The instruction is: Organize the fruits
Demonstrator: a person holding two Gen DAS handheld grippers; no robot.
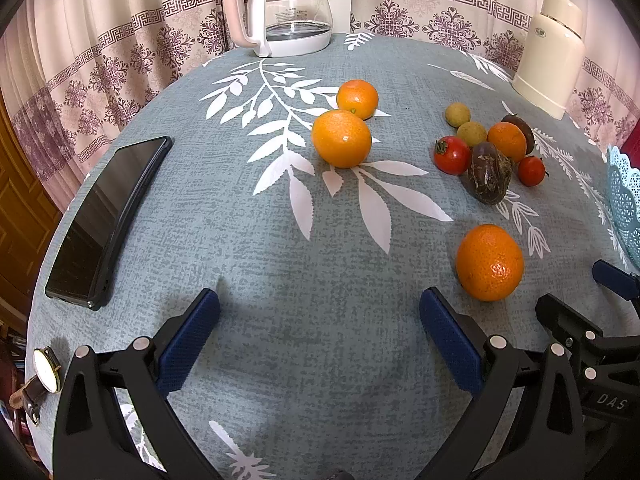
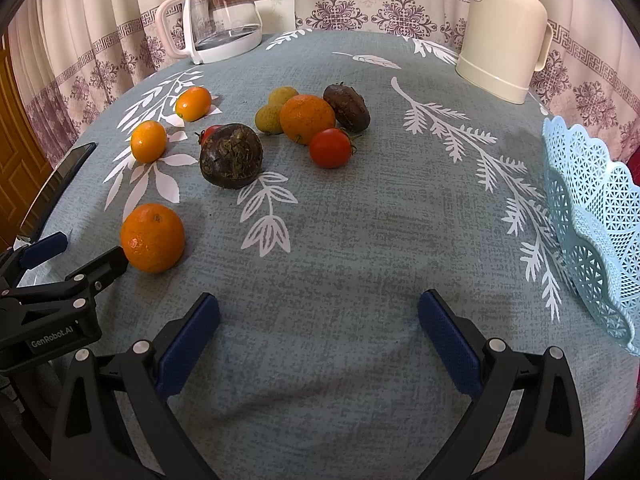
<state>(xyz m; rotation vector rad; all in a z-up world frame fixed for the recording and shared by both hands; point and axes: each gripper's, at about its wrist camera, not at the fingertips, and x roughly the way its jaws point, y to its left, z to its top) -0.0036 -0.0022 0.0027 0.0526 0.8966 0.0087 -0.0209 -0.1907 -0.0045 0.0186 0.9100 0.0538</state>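
Note:
Several oranges lie on the blue-grey leaf-print tablecloth: a near orange, two small ones farther back, seen again as. A cluster holds another orange, red tomatoes, dark brown fruits and yellow-green fruits. A light blue lattice basket stands at the right edge. My left gripper is open over bare cloth, left of the near orange. My right gripper is open over bare cloth, holding nothing.
A black phone lies at the left, a wristwatch near the table's left edge. A glass kettle and a cream flask stand at the back before patterned curtains.

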